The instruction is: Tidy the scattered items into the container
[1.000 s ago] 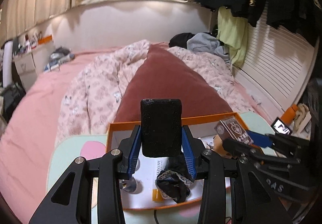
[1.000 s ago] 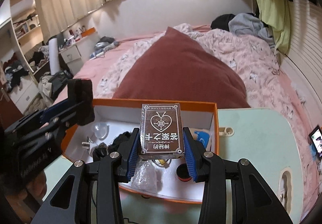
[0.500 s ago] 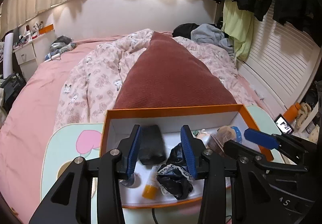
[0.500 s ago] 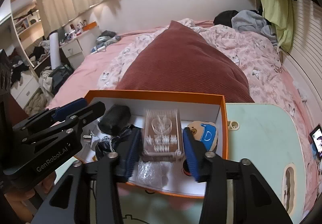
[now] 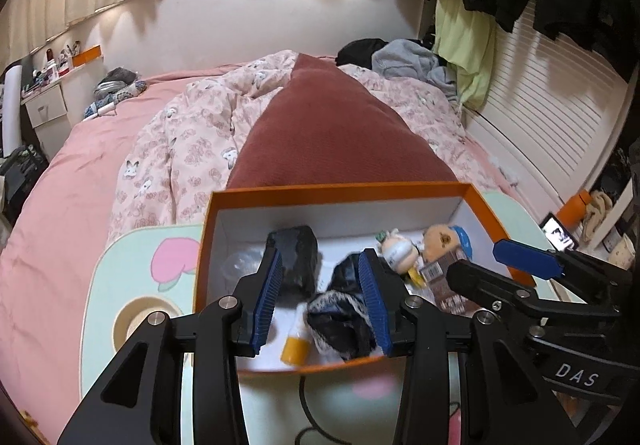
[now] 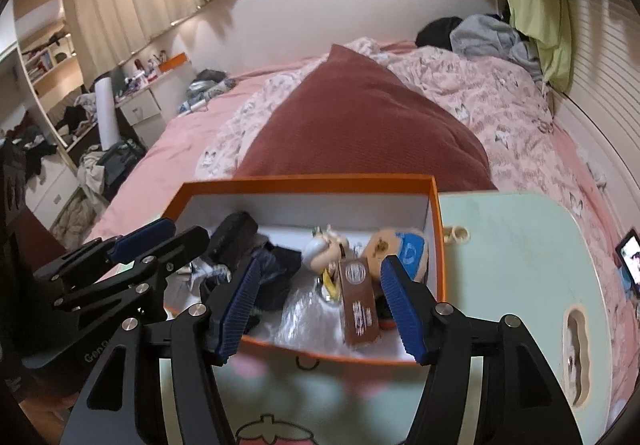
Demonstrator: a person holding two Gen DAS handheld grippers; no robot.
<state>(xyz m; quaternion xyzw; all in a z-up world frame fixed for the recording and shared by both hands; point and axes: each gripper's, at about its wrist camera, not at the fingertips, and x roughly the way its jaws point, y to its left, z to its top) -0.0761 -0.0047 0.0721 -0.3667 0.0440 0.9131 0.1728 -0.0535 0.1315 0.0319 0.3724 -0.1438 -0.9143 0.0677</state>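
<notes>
An orange box [image 5: 340, 192] with a white inside stands on the pale green table; it also shows in the right wrist view [image 6: 437, 237]. A black pouch [image 5: 298, 259] lies inside at the left. A brown card box [image 6: 359, 301] lies inside at the right, next to a plush toy [image 6: 400, 251] and a small figurine [image 6: 324, 251]. Black lace cloth [image 5: 340, 319] and a small yellow bottle [image 5: 295, 349] lie near the front wall. My left gripper [image 5: 320, 299] is open and empty over the box. My right gripper [image 6: 320, 299] is open and empty over the box.
The green table [image 6: 516, 253] extends right of the box, with a cut-out handle [image 6: 576, 349]. A bed with a dark red pillow [image 5: 336, 133] and pink quilt lies behind. A phone [image 5: 558, 233] stands at the far right. A black cable [image 5: 306, 401] runs across the table front.
My left gripper opened and the black pouch dropped into the box. My right gripper opened and the brown card box dropped into the box. Both grippers have pulled back a little.
</notes>
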